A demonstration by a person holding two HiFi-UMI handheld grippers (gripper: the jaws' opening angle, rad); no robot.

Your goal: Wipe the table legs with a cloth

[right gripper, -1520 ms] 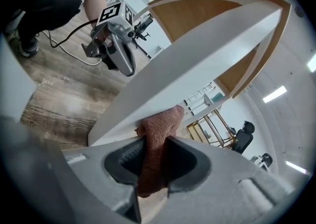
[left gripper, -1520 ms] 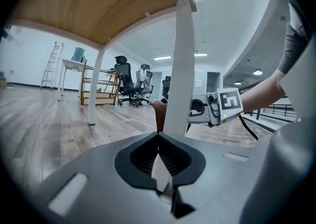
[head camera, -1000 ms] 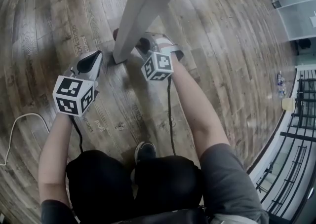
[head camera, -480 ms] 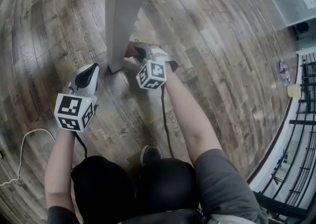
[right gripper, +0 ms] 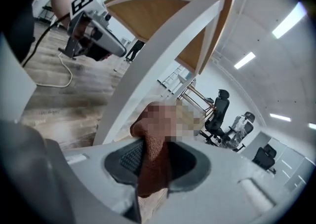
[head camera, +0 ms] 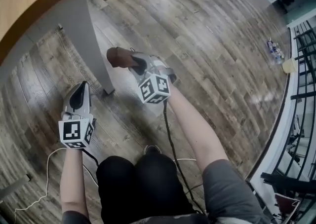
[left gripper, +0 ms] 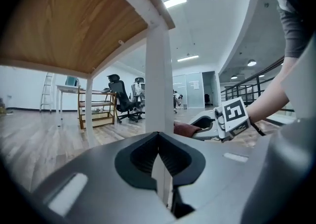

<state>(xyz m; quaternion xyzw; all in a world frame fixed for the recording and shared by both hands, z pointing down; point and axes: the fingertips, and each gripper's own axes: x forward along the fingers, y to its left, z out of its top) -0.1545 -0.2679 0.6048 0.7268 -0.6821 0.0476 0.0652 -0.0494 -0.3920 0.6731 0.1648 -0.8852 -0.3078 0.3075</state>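
A brown cloth [head camera: 117, 56] is pinched in my right gripper [head camera: 132, 61], just right of the white table leg [head camera: 96, 50], above its foot; I cannot tell whether it touches. In the right gripper view the cloth [right gripper: 154, 156] fills the jaws, with the table leg [right gripper: 158, 55] slanting past behind. My left gripper [head camera: 80, 89] hangs left of the leg's foot, jaws together and empty. The left gripper view shows the table leg [left gripper: 159, 70] straight ahead, with the cloth [left gripper: 186, 129] and right gripper [left gripper: 210, 122] just right of it. The wooden tabletop [head camera: 29, 1] is overhead.
The floor is wood plank. A white cable [head camera: 47, 178] lies at the lower left and a black cable [head camera: 170, 139] trails from the right gripper. The person's shoe [head camera: 150, 150] is below. A black railing [head camera: 301, 70] runs at the right. Office chairs [left gripper: 121, 99] stand far back.
The right gripper has lifted the cloth from the leg's foot to higher up its right side. The left gripper has drawn back from the leg. The head view now looks from further back.
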